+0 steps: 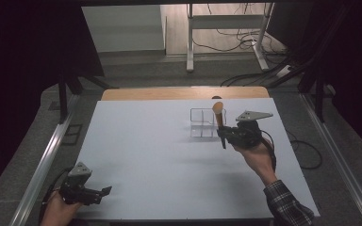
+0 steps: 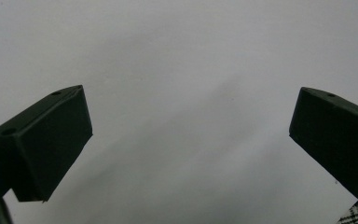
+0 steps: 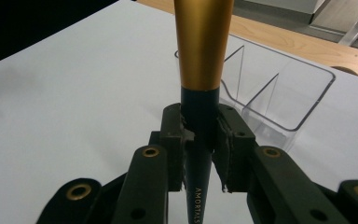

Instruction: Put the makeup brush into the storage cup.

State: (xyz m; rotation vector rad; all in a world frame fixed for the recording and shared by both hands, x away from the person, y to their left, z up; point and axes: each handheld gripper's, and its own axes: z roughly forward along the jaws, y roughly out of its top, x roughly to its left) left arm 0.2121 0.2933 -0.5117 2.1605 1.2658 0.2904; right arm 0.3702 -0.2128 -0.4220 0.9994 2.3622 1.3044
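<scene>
- Right gripper [image 1: 224, 134]: I had its jaws closed tight on the dark handle of a makeup brush [image 1: 219, 117], which I held upright above the table [image 1: 146, 155], copper-coloured ferrule and bristle head pointing up

- Makeup brush [image 3: 204, 51], right gripper view: the pads clamped the navy handle just below the gold ferrule; the tapered tail, printed with lettering, hung down between the gripper's linkages

- Clear organiser [image 1: 202, 123]: a transparent box with inner dividers stood on the white table just behind the brush and beside my right gripper [image 3: 200, 135]; its compartments [image 3: 279, 98] looked empty as far as I could tell

- Left gripper [image 1: 104, 190]: I kept it low at the near left corner of the table, well apart from the brush and organiser; in the left gripper view its jaws stood wide apart with nothing but bare table surface [image 2: 191, 93] between them

- Progress, as I judged it: the brush was picked up and carried close to the organiser, so the grasp was done; what remained was to bring the brush over a compartment, lower it in handle first and let go; no part of the brush was inside the box yet
</scene>
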